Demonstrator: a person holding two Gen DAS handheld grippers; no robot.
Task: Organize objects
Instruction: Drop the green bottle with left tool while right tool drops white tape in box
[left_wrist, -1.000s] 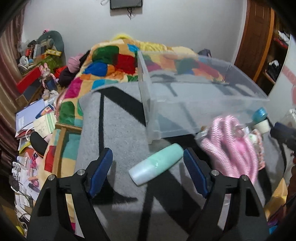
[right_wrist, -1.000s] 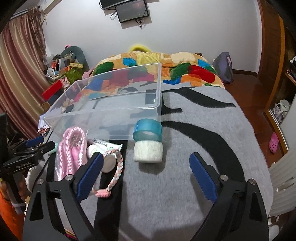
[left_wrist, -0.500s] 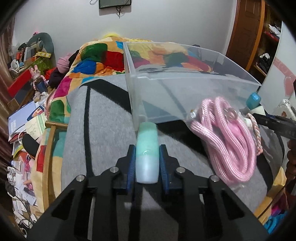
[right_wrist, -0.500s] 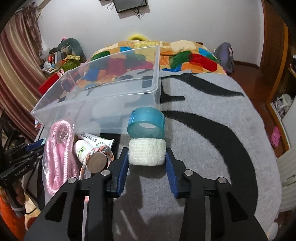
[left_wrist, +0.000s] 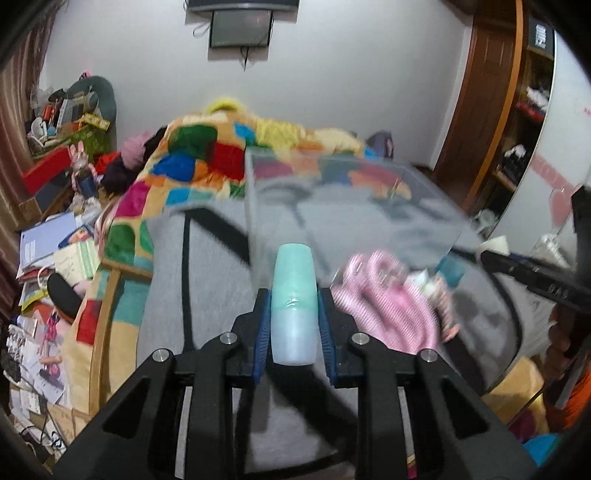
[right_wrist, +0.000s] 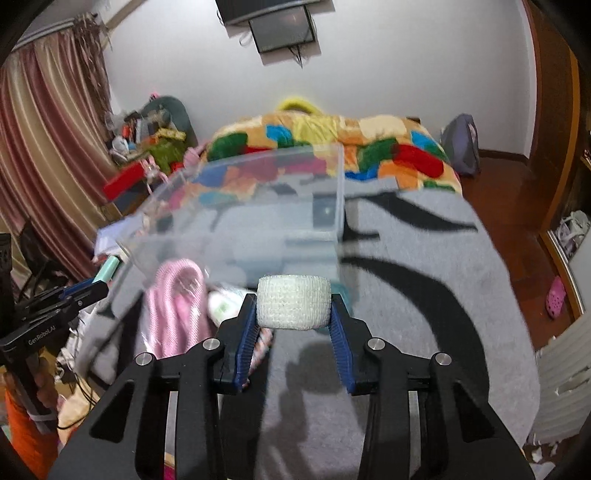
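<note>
My left gripper (left_wrist: 293, 325) is shut on a mint-green bottle (left_wrist: 294, 302) and holds it above the grey blanket, just before the near wall of the clear plastic bin (left_wrist: 354, 214). My right gripper (right_wrist: 293, 321) is shut on a white bandage roll (right_wrist: 293, 302), lifted before the bin (right_wrist: 258, 221). A pink rope in a bag (left_wrist: 384, 295) lies beside the bin, also in the right wrist view (right_wrist: 177, 306). The blue tape roll (left_wrist: 452, 271) lies behind it.
A grey blanket with black stripes (right_wrist: 424, 295) covers the bed, with a multicoloured quilt (right_wrist: 332, 147) behind the bin. A small white tube (right_wrist: 221, 304) lies by the rope. Cluttered books and boxes (left_wrist: 55, 240) fill the floor left of the bed.
Both grippers closed on their objects, then lifted them off the blanket. The views have risen and tilted toward the bin; the blue tape stays on the blanket.
</note>
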